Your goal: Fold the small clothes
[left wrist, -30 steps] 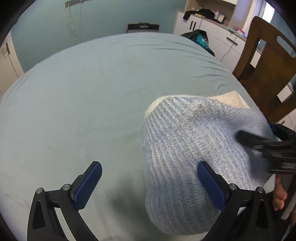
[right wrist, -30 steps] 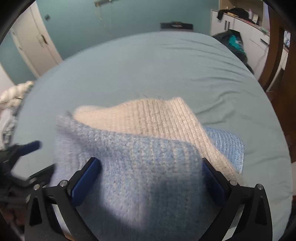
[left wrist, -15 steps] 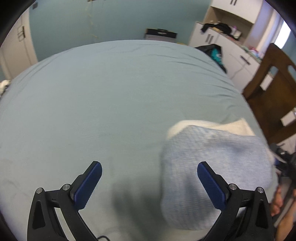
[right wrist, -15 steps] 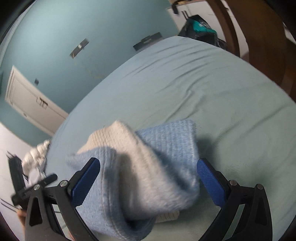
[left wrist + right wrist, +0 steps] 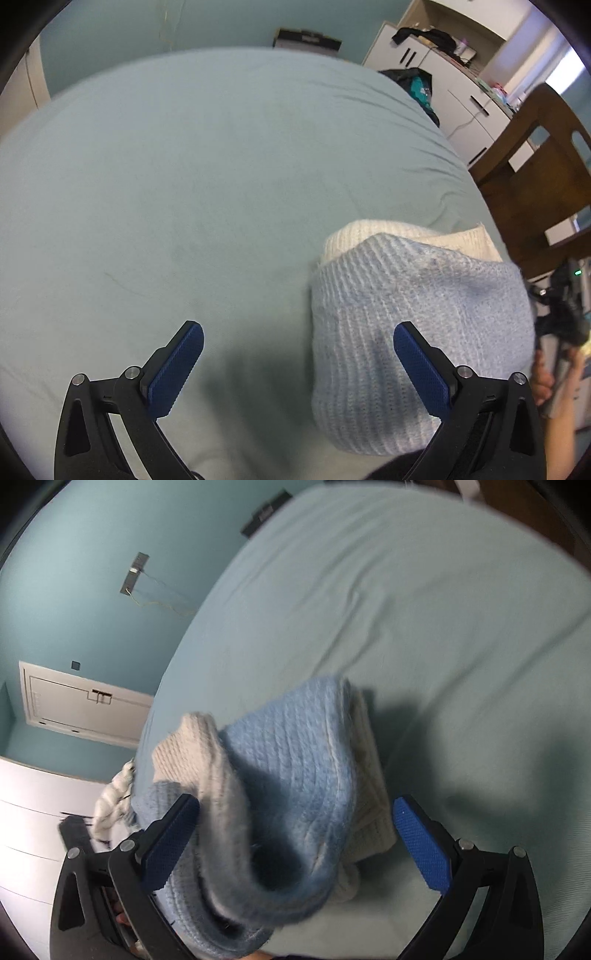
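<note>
A folded knit garment, light blue with a cream part [image 5: 413,314], lies on the pale blue bed sheet [image 5: 203,184] near the front right edge. My left gripper [image 5: 295,365] is open and empty, hovering just left of the garment, its right finger over the blue knit. In the right wrist view the same garment [image 5: 288,775] lies bunched in blue and cream layers in front of my right gripper [image 5: 295,842], which is open and empty with the knit between its fingers. The right gripper's body shows at the far right of the left wrist view [image 5: 565,310].
A wooden chair [image 5: 535,177] stands at the bed's right side. White cabinets [image 5: 454,85] and a dark bag [image 5: 413,81] are beyond it. A white striped cloth [image 5: 114,805] hangs at the bed's left edge, near a white door [image 5: 81,705].
The right gripper has tilted and rolled, so its view turned toward the left wall. The left gripper drew back then came closer to the garment. Both stayed open.
</note>
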`<state>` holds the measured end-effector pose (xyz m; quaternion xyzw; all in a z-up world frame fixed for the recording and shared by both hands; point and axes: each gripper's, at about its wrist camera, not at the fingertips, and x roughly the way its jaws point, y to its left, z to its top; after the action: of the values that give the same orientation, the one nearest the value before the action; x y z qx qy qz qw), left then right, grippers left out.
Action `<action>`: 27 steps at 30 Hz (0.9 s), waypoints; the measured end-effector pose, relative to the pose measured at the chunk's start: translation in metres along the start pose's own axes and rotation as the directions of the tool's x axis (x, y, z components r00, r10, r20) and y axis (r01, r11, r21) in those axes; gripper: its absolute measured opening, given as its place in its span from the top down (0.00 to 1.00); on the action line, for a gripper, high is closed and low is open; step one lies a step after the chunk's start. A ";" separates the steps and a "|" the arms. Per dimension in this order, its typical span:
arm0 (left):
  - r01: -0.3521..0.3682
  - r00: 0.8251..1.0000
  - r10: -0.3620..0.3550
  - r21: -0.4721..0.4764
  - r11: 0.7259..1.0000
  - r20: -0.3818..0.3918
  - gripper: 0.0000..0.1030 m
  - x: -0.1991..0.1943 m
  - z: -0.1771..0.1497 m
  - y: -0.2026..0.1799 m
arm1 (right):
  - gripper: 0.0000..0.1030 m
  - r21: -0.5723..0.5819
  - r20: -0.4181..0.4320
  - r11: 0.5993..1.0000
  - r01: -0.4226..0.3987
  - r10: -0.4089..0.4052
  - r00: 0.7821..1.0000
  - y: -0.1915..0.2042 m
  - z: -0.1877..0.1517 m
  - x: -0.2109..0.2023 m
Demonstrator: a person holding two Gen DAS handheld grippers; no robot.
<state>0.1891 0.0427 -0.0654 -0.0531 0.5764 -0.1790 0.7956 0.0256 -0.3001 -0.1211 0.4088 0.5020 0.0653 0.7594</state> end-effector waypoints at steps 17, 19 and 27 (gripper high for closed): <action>0.286 0.930 -0.330 -0.243 0.927 -0.164 0.00 0.064 -0.017 0.012 | 0.01 0.092 -0.285 0.986 -0.140 0.161 0.945 -0.006 -0.003 0.071; 0.365 0.886 -0.424 -0.281 0.888 -0.188 0.13 0.072 -0.020 0.008 | 0.01 0.041 -0.307 0.993 -0.107 0.114 0.945 0.010 -0.007 0.077; 0.372 0.901 -0.403 -0.189 0.909 -0.161 0.40 0.053 -0.020 -0.009 | 0.17 -0.136 -0.242 0.989 -0.058 0.024 0.970 0.062 -0.019 0.060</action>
<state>0.1834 0.0183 -0.1172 -0.2100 0.6420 -0.2935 0.6764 0.0585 -0.2182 -0.1248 0.3531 0.5756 0.1656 0.7187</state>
